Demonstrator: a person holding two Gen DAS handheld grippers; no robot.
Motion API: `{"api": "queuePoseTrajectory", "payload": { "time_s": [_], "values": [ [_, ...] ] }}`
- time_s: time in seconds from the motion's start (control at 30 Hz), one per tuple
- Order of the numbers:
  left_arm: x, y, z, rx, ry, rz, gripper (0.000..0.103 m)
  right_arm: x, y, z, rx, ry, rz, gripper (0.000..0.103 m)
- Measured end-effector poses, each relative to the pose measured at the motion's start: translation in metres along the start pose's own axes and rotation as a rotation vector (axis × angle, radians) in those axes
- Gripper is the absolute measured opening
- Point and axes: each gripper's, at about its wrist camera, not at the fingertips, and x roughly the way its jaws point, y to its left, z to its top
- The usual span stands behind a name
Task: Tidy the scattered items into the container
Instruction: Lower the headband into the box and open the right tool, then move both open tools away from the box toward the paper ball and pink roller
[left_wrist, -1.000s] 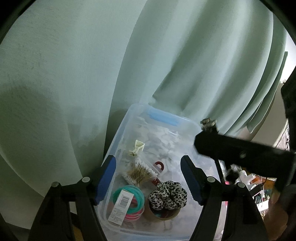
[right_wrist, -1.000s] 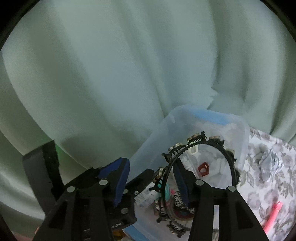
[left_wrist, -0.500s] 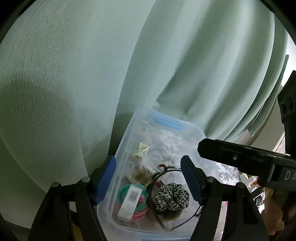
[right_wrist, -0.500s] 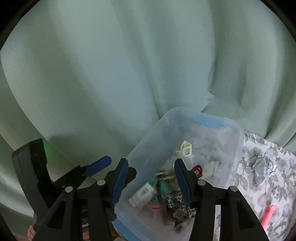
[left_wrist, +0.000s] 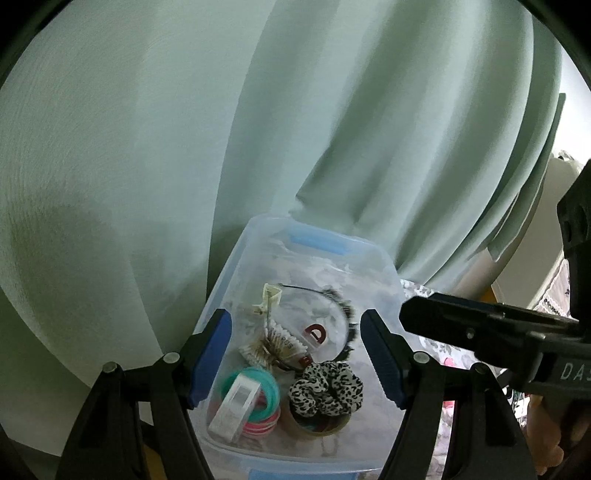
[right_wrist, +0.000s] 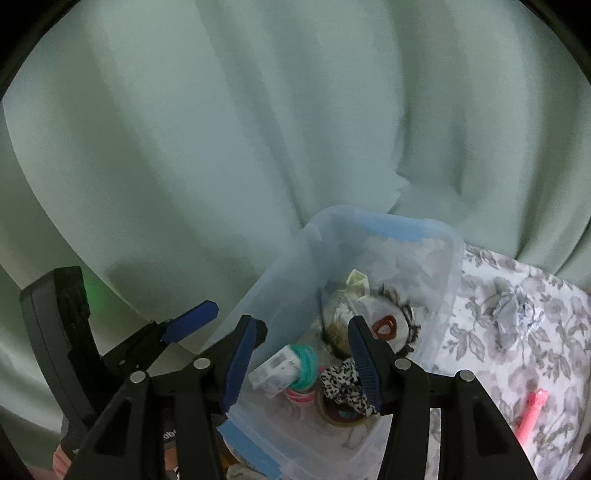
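A clear container (left_wrist: 236, 280) with blue clips stands in front of a green curtain. In it lie a black toothed headband (left_wrist: 341, 299), a cream claw clip (left_wrist: 269, 297), a bag of cotton swabs (left_wrist: 273, 345), a red clip (left_wrist: 316, 332), a leopard scrunchie (left_wrist: 327, 387) on a tape roll, and teal and pink hair ties (left_wrist: 266, 391) with a label. My left gripper (left_wrist: 295, 354) hovers open over the near end. My right gripper (right_wrist: 301, 362) is open and empty above the container (right_wrist: 280, 284), with the headband (right_wrist: 406, 321) below it.
A floral cloth (right_wrist: 517, 354) covers the surface to the right of the container. On it lie a pink stick-like item (right_wrist: 532, 411) and a crumpled grey piece (right_wrist: 517, 314). The curtain (left_wrist: 258, 129) hangs close behind. My left gripper (right_wrist: 184, 325) shows beside the container's left wall.
The headband that hung at my right gripper's fingers a second ago now lies inside the container. My right gripper has drawn back a little. The left gripper stays where it was.
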Motion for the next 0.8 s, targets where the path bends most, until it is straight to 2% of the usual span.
{"api": "queuePoseTrajectory", "payload": {
  "time_s": [0.2,0.5,0.8],
  "values": [
    [-0.011,-0.003,-0.001,0.047,-0.009,-0.010,0.073,-0.022,-0.015,-0.010,0.040,-0.024,-0.006,0.056],
    [-0.022,-0.024,-0.003,0.146,-0.024,-0.037,0.073,-0.072,-0.038,-0.026,0.103,-0.108,-0.016,0.056],
    [-0.021,-0.077,-0.013,0.250,-0.009,-0.076,0.073,-0.128,-0.073,-0.058,0.211,-0.187,-0.054,0.056]
  ]
}}
